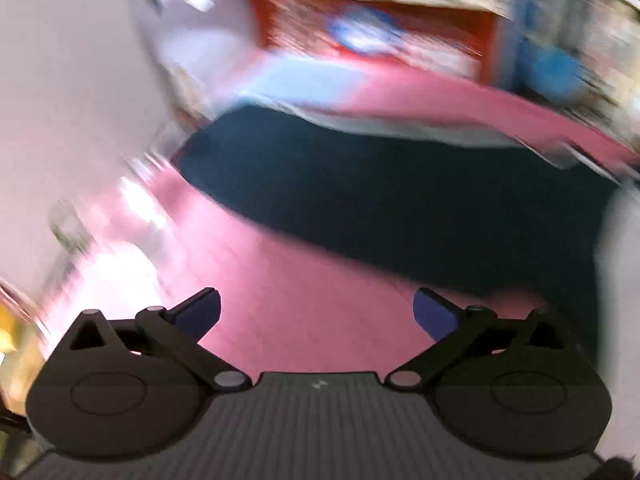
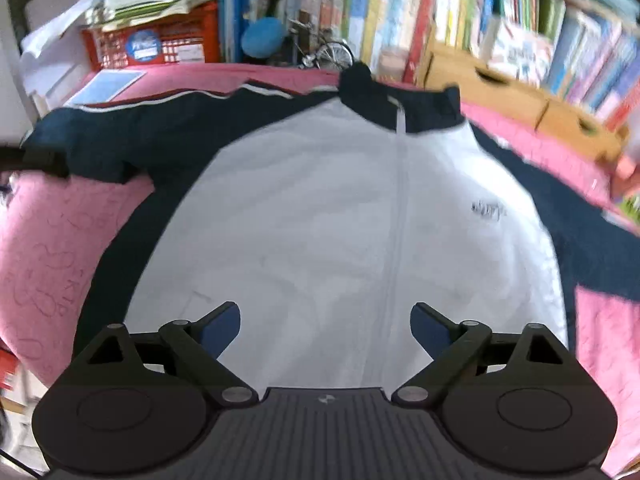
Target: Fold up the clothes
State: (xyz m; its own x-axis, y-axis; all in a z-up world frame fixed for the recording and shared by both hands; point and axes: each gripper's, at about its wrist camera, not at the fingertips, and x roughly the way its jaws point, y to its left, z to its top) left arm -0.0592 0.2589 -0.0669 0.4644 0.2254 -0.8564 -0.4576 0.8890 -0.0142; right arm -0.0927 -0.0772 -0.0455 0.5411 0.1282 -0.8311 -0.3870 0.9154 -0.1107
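1. Jacket [image 2: 320, 208], white front with navy sleeves and collar, lies flat on the pink cloth [image 2: 48, 240], collar toward 12 o'clock
2. Right gripper [image 2: 326, 326] hovers over its hem, jaws wide, empty
3. Left gripper [image 1: 316, 314], jaws wide, empty, over pink cloth; navy sleeve [image 1: 380, 200] toward 1 o'clock, view blurred

jacket [image 2: 320, 208] flat on blanket [image 2: 44, 240], bookshelf [image 2: 500, 12] behind
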